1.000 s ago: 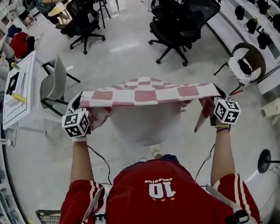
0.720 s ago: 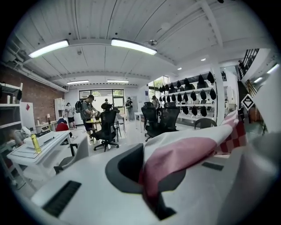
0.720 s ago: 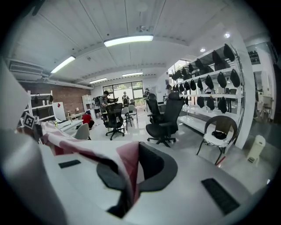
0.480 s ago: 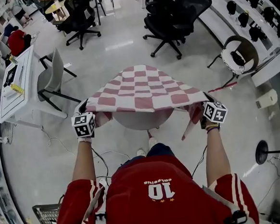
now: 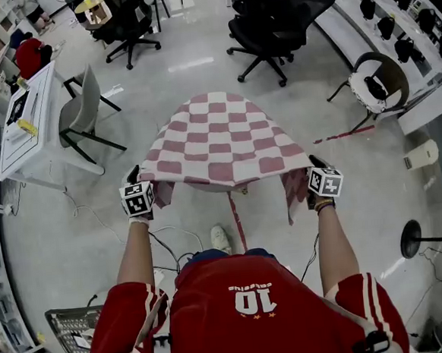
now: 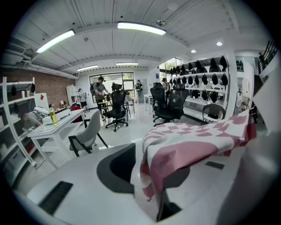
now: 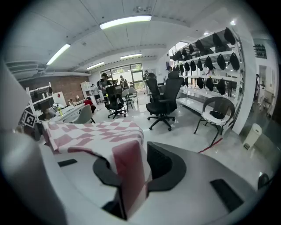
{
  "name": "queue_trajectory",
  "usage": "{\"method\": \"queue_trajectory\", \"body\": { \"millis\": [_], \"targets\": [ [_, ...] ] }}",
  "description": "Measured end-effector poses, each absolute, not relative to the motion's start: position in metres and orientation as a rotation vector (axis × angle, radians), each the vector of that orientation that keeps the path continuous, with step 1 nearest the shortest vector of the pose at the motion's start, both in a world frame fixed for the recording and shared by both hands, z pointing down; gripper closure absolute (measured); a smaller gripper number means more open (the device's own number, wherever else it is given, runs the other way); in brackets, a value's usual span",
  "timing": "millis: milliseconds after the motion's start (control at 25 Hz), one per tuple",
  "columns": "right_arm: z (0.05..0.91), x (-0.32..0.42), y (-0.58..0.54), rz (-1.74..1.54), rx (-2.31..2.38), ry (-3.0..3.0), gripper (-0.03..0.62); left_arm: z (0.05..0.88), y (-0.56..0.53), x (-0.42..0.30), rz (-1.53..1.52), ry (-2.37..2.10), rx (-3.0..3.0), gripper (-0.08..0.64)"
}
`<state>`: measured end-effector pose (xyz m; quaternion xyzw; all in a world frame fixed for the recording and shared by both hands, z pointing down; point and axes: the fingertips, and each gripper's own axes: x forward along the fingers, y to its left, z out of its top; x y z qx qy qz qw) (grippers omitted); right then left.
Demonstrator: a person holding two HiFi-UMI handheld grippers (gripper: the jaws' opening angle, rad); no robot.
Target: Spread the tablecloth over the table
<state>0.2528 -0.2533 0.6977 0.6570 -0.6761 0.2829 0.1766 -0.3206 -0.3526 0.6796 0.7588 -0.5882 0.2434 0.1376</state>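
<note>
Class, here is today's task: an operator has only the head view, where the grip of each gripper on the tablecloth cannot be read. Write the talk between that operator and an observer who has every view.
Operator: Has the left gripper let go of the tablecloth?
Observer: Not quite. In the left gripper view its fingers have just been opening, and a corner of the cloth lies between them.
Operator: And the right gripper?
Observer: The right gripper view shows the same. Its fingers have just been opening, and a red corner hangs down between them.
</note>
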Motion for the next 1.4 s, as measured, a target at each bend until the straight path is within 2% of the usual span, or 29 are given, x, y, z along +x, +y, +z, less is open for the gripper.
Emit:
{"method": "queue_trajectory", "body": {
  "millis": [80,200,360,600,1400],
  "targets": [
    [0.713,0.253,-0.238,0.818,1.787,-1.893,0.469,0.696,-0.338,-0.327,0.797,-1.692,2.151,0.418],
    [0.737,0.254,-0.206,0.842,1.67,-1.862,0.426,0.726,-0.303,-0.334,0.939,-1.634,2.093,0.334],
    [0.76,0.26,-0.164,0.861,1.567,-1.839,0.411,0.752,-0.254,-0.336,0.994,-1.594,2.042,0.327],
    [0.752,0.293,-0.132,0.924,1.682,-1.844,0.41,0.761,-0.215,-0.331,0.966,-1.607,1.991,0.327],
    [0.654,0.26,-0.196,0.749,1.782,-2.146,0.41,0.602,-0.274,-0.25,0.455,-1.712,2.258,0.327]
  ]
}}
